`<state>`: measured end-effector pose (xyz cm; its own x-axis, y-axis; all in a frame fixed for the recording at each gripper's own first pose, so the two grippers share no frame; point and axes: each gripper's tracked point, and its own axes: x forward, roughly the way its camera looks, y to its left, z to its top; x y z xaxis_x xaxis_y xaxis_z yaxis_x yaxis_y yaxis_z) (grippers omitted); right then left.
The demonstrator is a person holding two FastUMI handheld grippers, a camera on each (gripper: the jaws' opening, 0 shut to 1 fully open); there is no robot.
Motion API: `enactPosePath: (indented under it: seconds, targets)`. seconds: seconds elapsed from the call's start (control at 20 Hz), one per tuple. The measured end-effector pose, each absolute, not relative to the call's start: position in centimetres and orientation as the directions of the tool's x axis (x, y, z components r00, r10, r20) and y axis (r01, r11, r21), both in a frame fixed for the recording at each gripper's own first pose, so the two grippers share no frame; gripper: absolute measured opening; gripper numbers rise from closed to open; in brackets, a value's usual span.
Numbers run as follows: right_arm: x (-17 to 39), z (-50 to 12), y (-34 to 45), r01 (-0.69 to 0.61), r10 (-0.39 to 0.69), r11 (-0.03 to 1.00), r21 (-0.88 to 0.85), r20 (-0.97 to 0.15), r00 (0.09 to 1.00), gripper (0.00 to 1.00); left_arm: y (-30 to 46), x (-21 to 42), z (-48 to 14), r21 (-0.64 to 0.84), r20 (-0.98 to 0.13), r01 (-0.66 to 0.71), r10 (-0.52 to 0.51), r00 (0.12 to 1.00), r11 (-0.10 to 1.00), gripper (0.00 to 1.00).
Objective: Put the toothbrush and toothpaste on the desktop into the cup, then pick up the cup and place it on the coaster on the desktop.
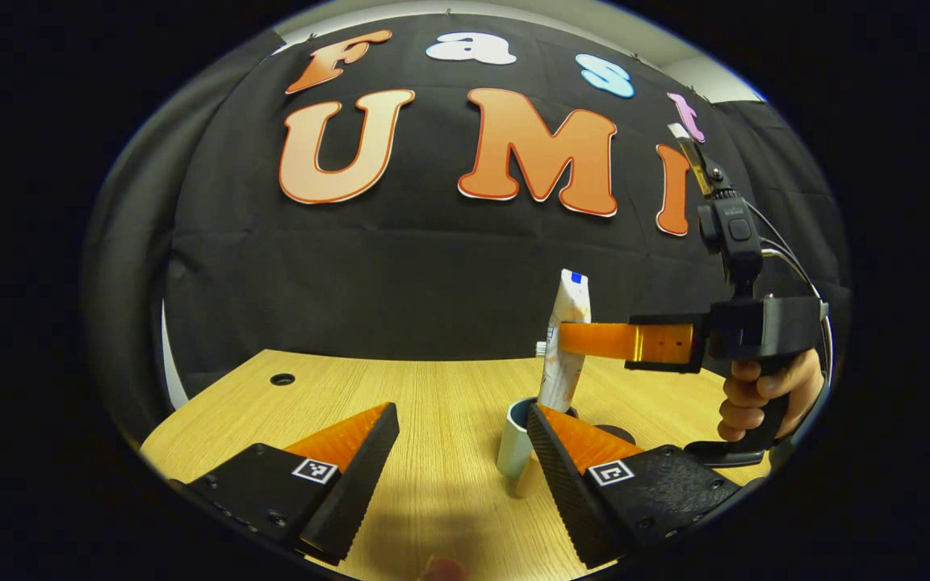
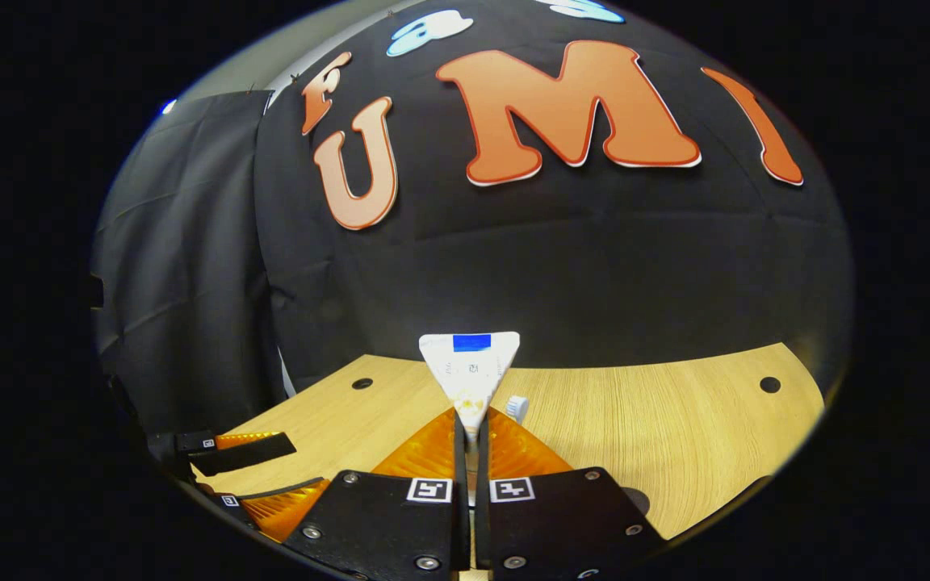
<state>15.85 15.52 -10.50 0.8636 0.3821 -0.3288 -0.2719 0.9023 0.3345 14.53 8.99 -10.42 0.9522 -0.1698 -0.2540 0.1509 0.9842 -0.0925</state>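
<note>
Pale wood-grain desktop [image 1: 433, 395] against a black cloth wall. Toothpaste [image 1: 566, 339]: white flattened tube, crimped end up, upright, lower end inside the cup [image 1: 515, 440]. Cup: smooth, cylindrical, blue-grey, standing on the desktop. Right gripper [image 1: 574, 339]: fingers pinched flat onto the tube's middle, a hand [image 1: 764, 395] on its grip. Left gripper [image 1: 461, 452]: ridged wedge fingers spread wide, holding nothing, its one finger just beside the cup.

Wood-grain desktop [image 1: 433, 403] (matt); glossy toothpaste [image 1: 566, 339].
</note>
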Motion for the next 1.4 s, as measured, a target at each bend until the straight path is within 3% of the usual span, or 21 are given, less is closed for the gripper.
enactPosePath:
  seconds: [0.45,0.7,1.05,1.3,1.4]
  targets:
    - [15.1,-14.4,16.3,-0.257,0.377,0.910,0.327,-0.388,0.841,0.03,7.8,14.5,-13.1,-0.111,-0.318,0.149,-0.178,0.931,0.983,0.96]
    - [13.9,-14.0,15.2,-0.248,0.379,0.910,0.333,-0.421,0.824,0.12,5.2,14.6,-14.0,-0.132,-0.362,0.187,-0.223,0.905,0.973,0.96]
    - [11.7,-10.1,10.8,-0.218,0.351,0.911,0.350,-0.380,0.856,0.39,1.8,15.1,-15.0,-0.129,-0.462,0.250,-0.281,0.841,0.960,0.96]
    - [9.3,-6.7,6.1,-0.206,0.305,0.932,0.300,-0.335,0.892,0.73,1.0,15.9,-15.2,-0.194,-0.571,0.255,-0.321,0.756,0.947,0.96]
    - [8.4,-5.2,4.7,-0.206,0.301,0.930,0.303,-0.311,0.902,0.81,0.2,16.2,-15.5,-0.211,-0.630,0.261,-0.335,0.700,0.942,0.96]
